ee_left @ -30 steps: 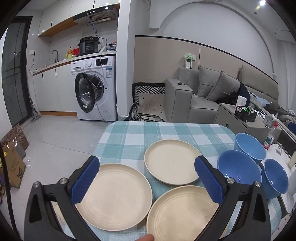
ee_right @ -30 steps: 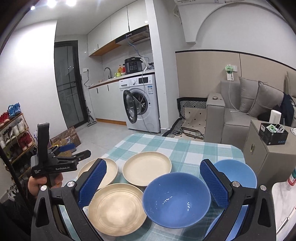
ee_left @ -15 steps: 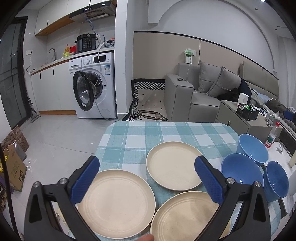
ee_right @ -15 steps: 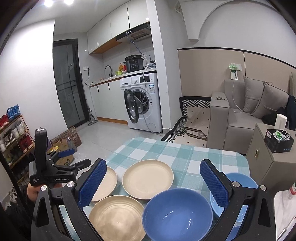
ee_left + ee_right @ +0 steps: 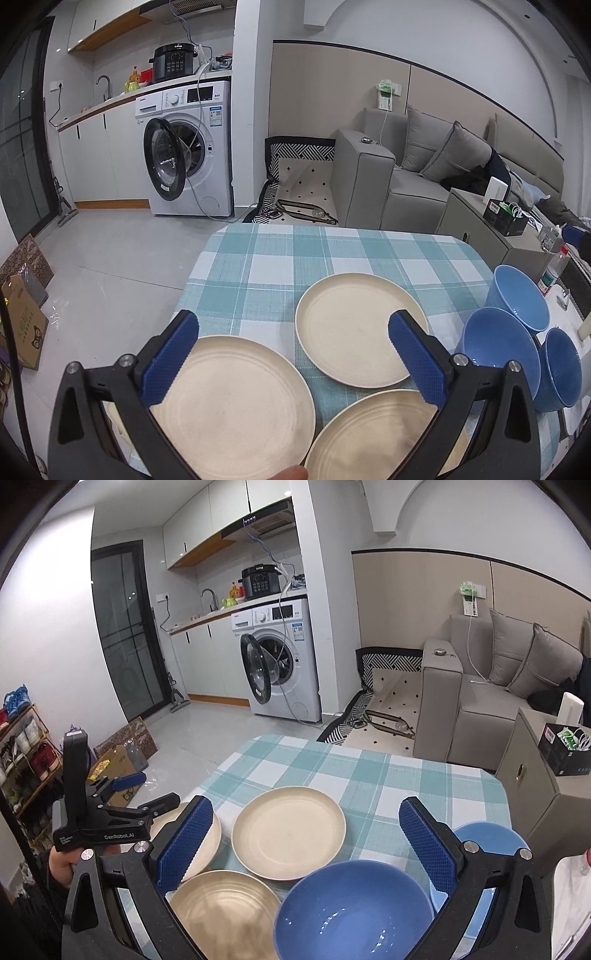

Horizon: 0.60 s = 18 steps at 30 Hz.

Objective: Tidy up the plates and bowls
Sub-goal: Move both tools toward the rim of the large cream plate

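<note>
Three cream plates lie separately on the checked tablecloth [image 5: 295, 254]: a near-left plate [image 5: 236, 402], a far plate [image 5: 351, 332] and a near-right plate [image 5: 376, 439]. Three blue bowls stand at the right: a far bowl [image 5: 517, 299], a middle bowl [image 5: 498, 354] and a near bowl [image 5: 561, 369]. My left gripper [image 5: 295, 354] is open and empty above the near plates. My right gripper [image 5: 306, 842] is open and empty above a blue bowl [image 5: 351, 912]. In the right wrist view the far plate [image 5: 288, 830] and the left gripper [image 5: 122, 805] show.
A grey cabinet [image 5: 546, 786] with a black box stands beside the table at the right. A washing machine [image 5: 184, 147] with its door open and a grey sofa [image 5: 406, 177] stand beyond. Cardboard boxes [image 5: 22, 325] lie on the floor at the left.
Both grippers have drawn back and risen a little, so the plates and bowls sit lower in both views. Nothing on the table has moved.
</note>
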Motion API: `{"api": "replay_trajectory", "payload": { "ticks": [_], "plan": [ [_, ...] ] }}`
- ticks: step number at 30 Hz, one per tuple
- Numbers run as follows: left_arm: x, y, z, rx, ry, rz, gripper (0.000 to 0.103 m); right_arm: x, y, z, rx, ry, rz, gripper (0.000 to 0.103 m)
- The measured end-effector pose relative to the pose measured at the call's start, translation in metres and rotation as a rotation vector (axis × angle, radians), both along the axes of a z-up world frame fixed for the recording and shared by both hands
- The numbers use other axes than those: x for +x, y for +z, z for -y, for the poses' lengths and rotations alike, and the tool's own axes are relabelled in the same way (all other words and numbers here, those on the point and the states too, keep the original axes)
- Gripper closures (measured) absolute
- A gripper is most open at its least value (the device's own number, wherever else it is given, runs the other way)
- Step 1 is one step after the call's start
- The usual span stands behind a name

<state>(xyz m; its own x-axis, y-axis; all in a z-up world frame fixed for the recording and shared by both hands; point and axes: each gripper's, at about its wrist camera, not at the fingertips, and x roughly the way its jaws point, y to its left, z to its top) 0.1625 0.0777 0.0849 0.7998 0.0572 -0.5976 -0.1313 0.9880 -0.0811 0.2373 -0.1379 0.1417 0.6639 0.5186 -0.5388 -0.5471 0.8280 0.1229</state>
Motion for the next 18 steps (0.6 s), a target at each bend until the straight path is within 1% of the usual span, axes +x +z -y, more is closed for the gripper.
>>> {"api": "replay_trajectory", "payload": {
  "ticks": [6,9,14,18],
  "plan": [
    [0.014,-0.008,-0.001,-0.004,-0.001,-0.024,0.0,0.022,-0.019,-0.006,-0.007,-0.029,-0.045,0.0],
    [0.02,-0.011,-0.001,-0.009,-0.005,-0.029,0.0,0.031,-0.028,-0.011,-0.03,-0.034,-0.054,0.0],
    [0.032,-0.016,0.002,0.005,-0.014,-0.051,0.0,0.044,-0.044,-0.024,-0.063,-0.016,-0.094,0.0],
    [0.041,-0.02,0.003,-0.003,-0.029,-0.063,0.0,0.056,-0.056,-0.035,-0.097,-0.013,-0.12,0.0]
  ]
}}
